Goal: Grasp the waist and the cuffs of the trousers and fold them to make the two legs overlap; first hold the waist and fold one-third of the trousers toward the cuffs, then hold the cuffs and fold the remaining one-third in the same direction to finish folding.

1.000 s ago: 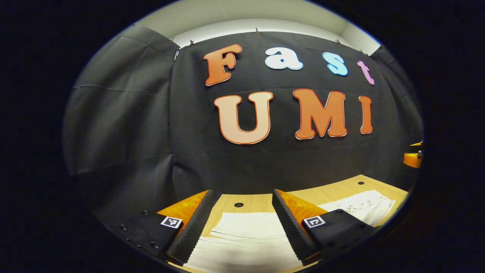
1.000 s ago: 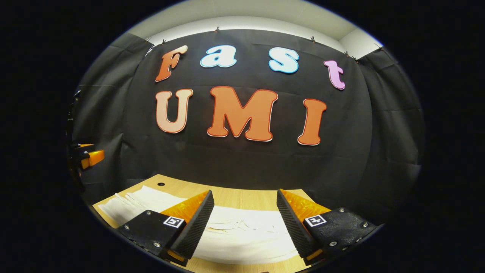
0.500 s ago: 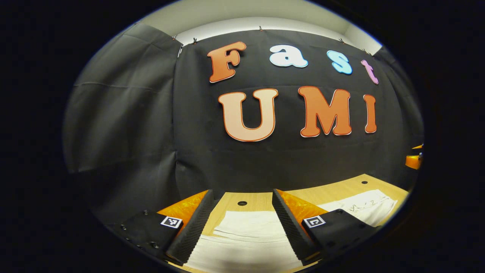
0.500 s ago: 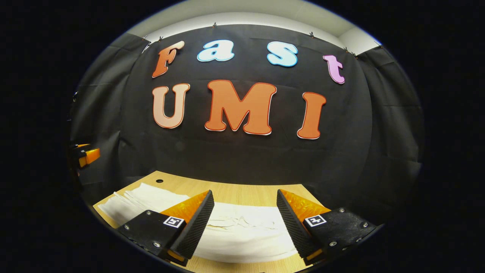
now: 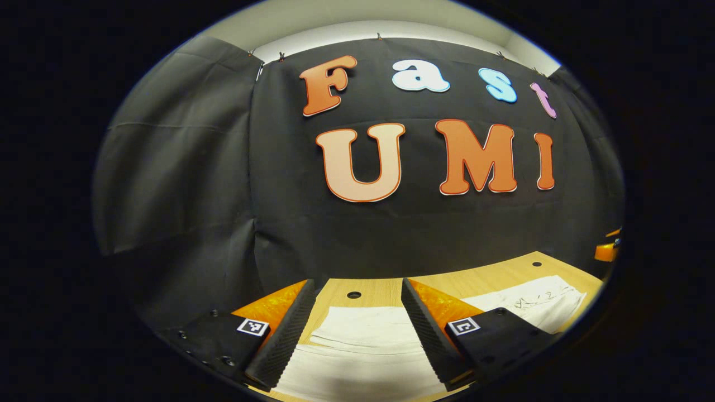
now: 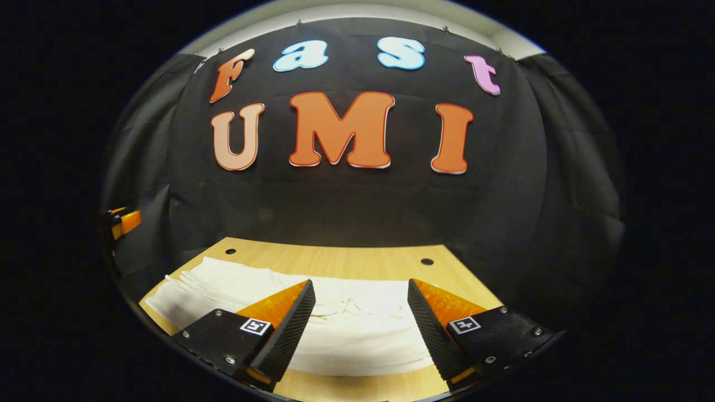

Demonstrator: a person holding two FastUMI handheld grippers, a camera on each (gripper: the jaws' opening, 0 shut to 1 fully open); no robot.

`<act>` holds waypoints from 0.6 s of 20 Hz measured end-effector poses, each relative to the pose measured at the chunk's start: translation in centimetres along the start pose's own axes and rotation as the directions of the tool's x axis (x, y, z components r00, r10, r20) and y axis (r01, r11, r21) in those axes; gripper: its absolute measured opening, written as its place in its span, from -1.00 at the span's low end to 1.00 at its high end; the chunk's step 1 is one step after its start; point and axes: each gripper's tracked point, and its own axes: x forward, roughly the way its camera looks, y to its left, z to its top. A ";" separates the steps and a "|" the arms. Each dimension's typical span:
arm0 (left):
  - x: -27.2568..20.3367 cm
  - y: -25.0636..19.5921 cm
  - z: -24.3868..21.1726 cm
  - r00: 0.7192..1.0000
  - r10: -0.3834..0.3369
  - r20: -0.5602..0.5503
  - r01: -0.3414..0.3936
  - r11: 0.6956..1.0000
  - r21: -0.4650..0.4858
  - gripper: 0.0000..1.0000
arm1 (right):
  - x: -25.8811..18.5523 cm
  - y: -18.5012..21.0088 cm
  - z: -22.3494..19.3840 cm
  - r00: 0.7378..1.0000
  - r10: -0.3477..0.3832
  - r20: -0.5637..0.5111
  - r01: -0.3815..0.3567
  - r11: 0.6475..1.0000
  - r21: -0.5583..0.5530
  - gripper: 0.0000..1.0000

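White trousers (image 5: 363, 346) lie flat across the wooden table (image 5: 385, 290). In the left gripper view my left gripper (image 5: 357, 293) is open, held above one end of the cloth, where stacked hems show between the fingers. The trousers run off to the right, where a drawstring end (image 5: 536, 301) lies. In the right gripper view my right gripper (image 6: 360, 293) is open over the gathered end of the trousers (image 6: 346, 329), with the cloth stretching away to the left. The other gripper (image 6: 120, 220) shows at the far left edge.
The table (image 6: 335, 259) has small round holes (image 6: 427, 261) near its back edge and stops at the black cloth wall close behind. The front edge of the table lies just under both grippers. In the left gripper view the other gripper (image 5: 609, 251) sits at the right edge.
The right gripper has tipped downward, so more of the table and trousers comes into sight. The left gripper has shifted only slightly. Both stay open.
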 end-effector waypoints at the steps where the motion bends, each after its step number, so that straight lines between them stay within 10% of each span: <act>1: 0.0 -0.1 -0.1 1.000 -0.001 -0.001 0.001 1.000 -0.001 1.00 | 0.4 -0.5 -1.1 0.999 0.002 -0.040 0.000 0.999 0.054 0.99; 7: 0.1 0.4 -0.9 1.000 0.020 -0.020 -0.020 1.000 0.009 1.00 | 1.5 -5.4 -10.3 0.962 -0.017 -0.272 0.122 0.920 0.374 0.97; 12: 0.5 0.7 -2.1 0.998 0.037 -0.054 -0.037 0.999 -0.004 1.00 | 1.3 -7.5 -17.6 0.910 0.022 -0.413 0.250 0.766 0.592 0.97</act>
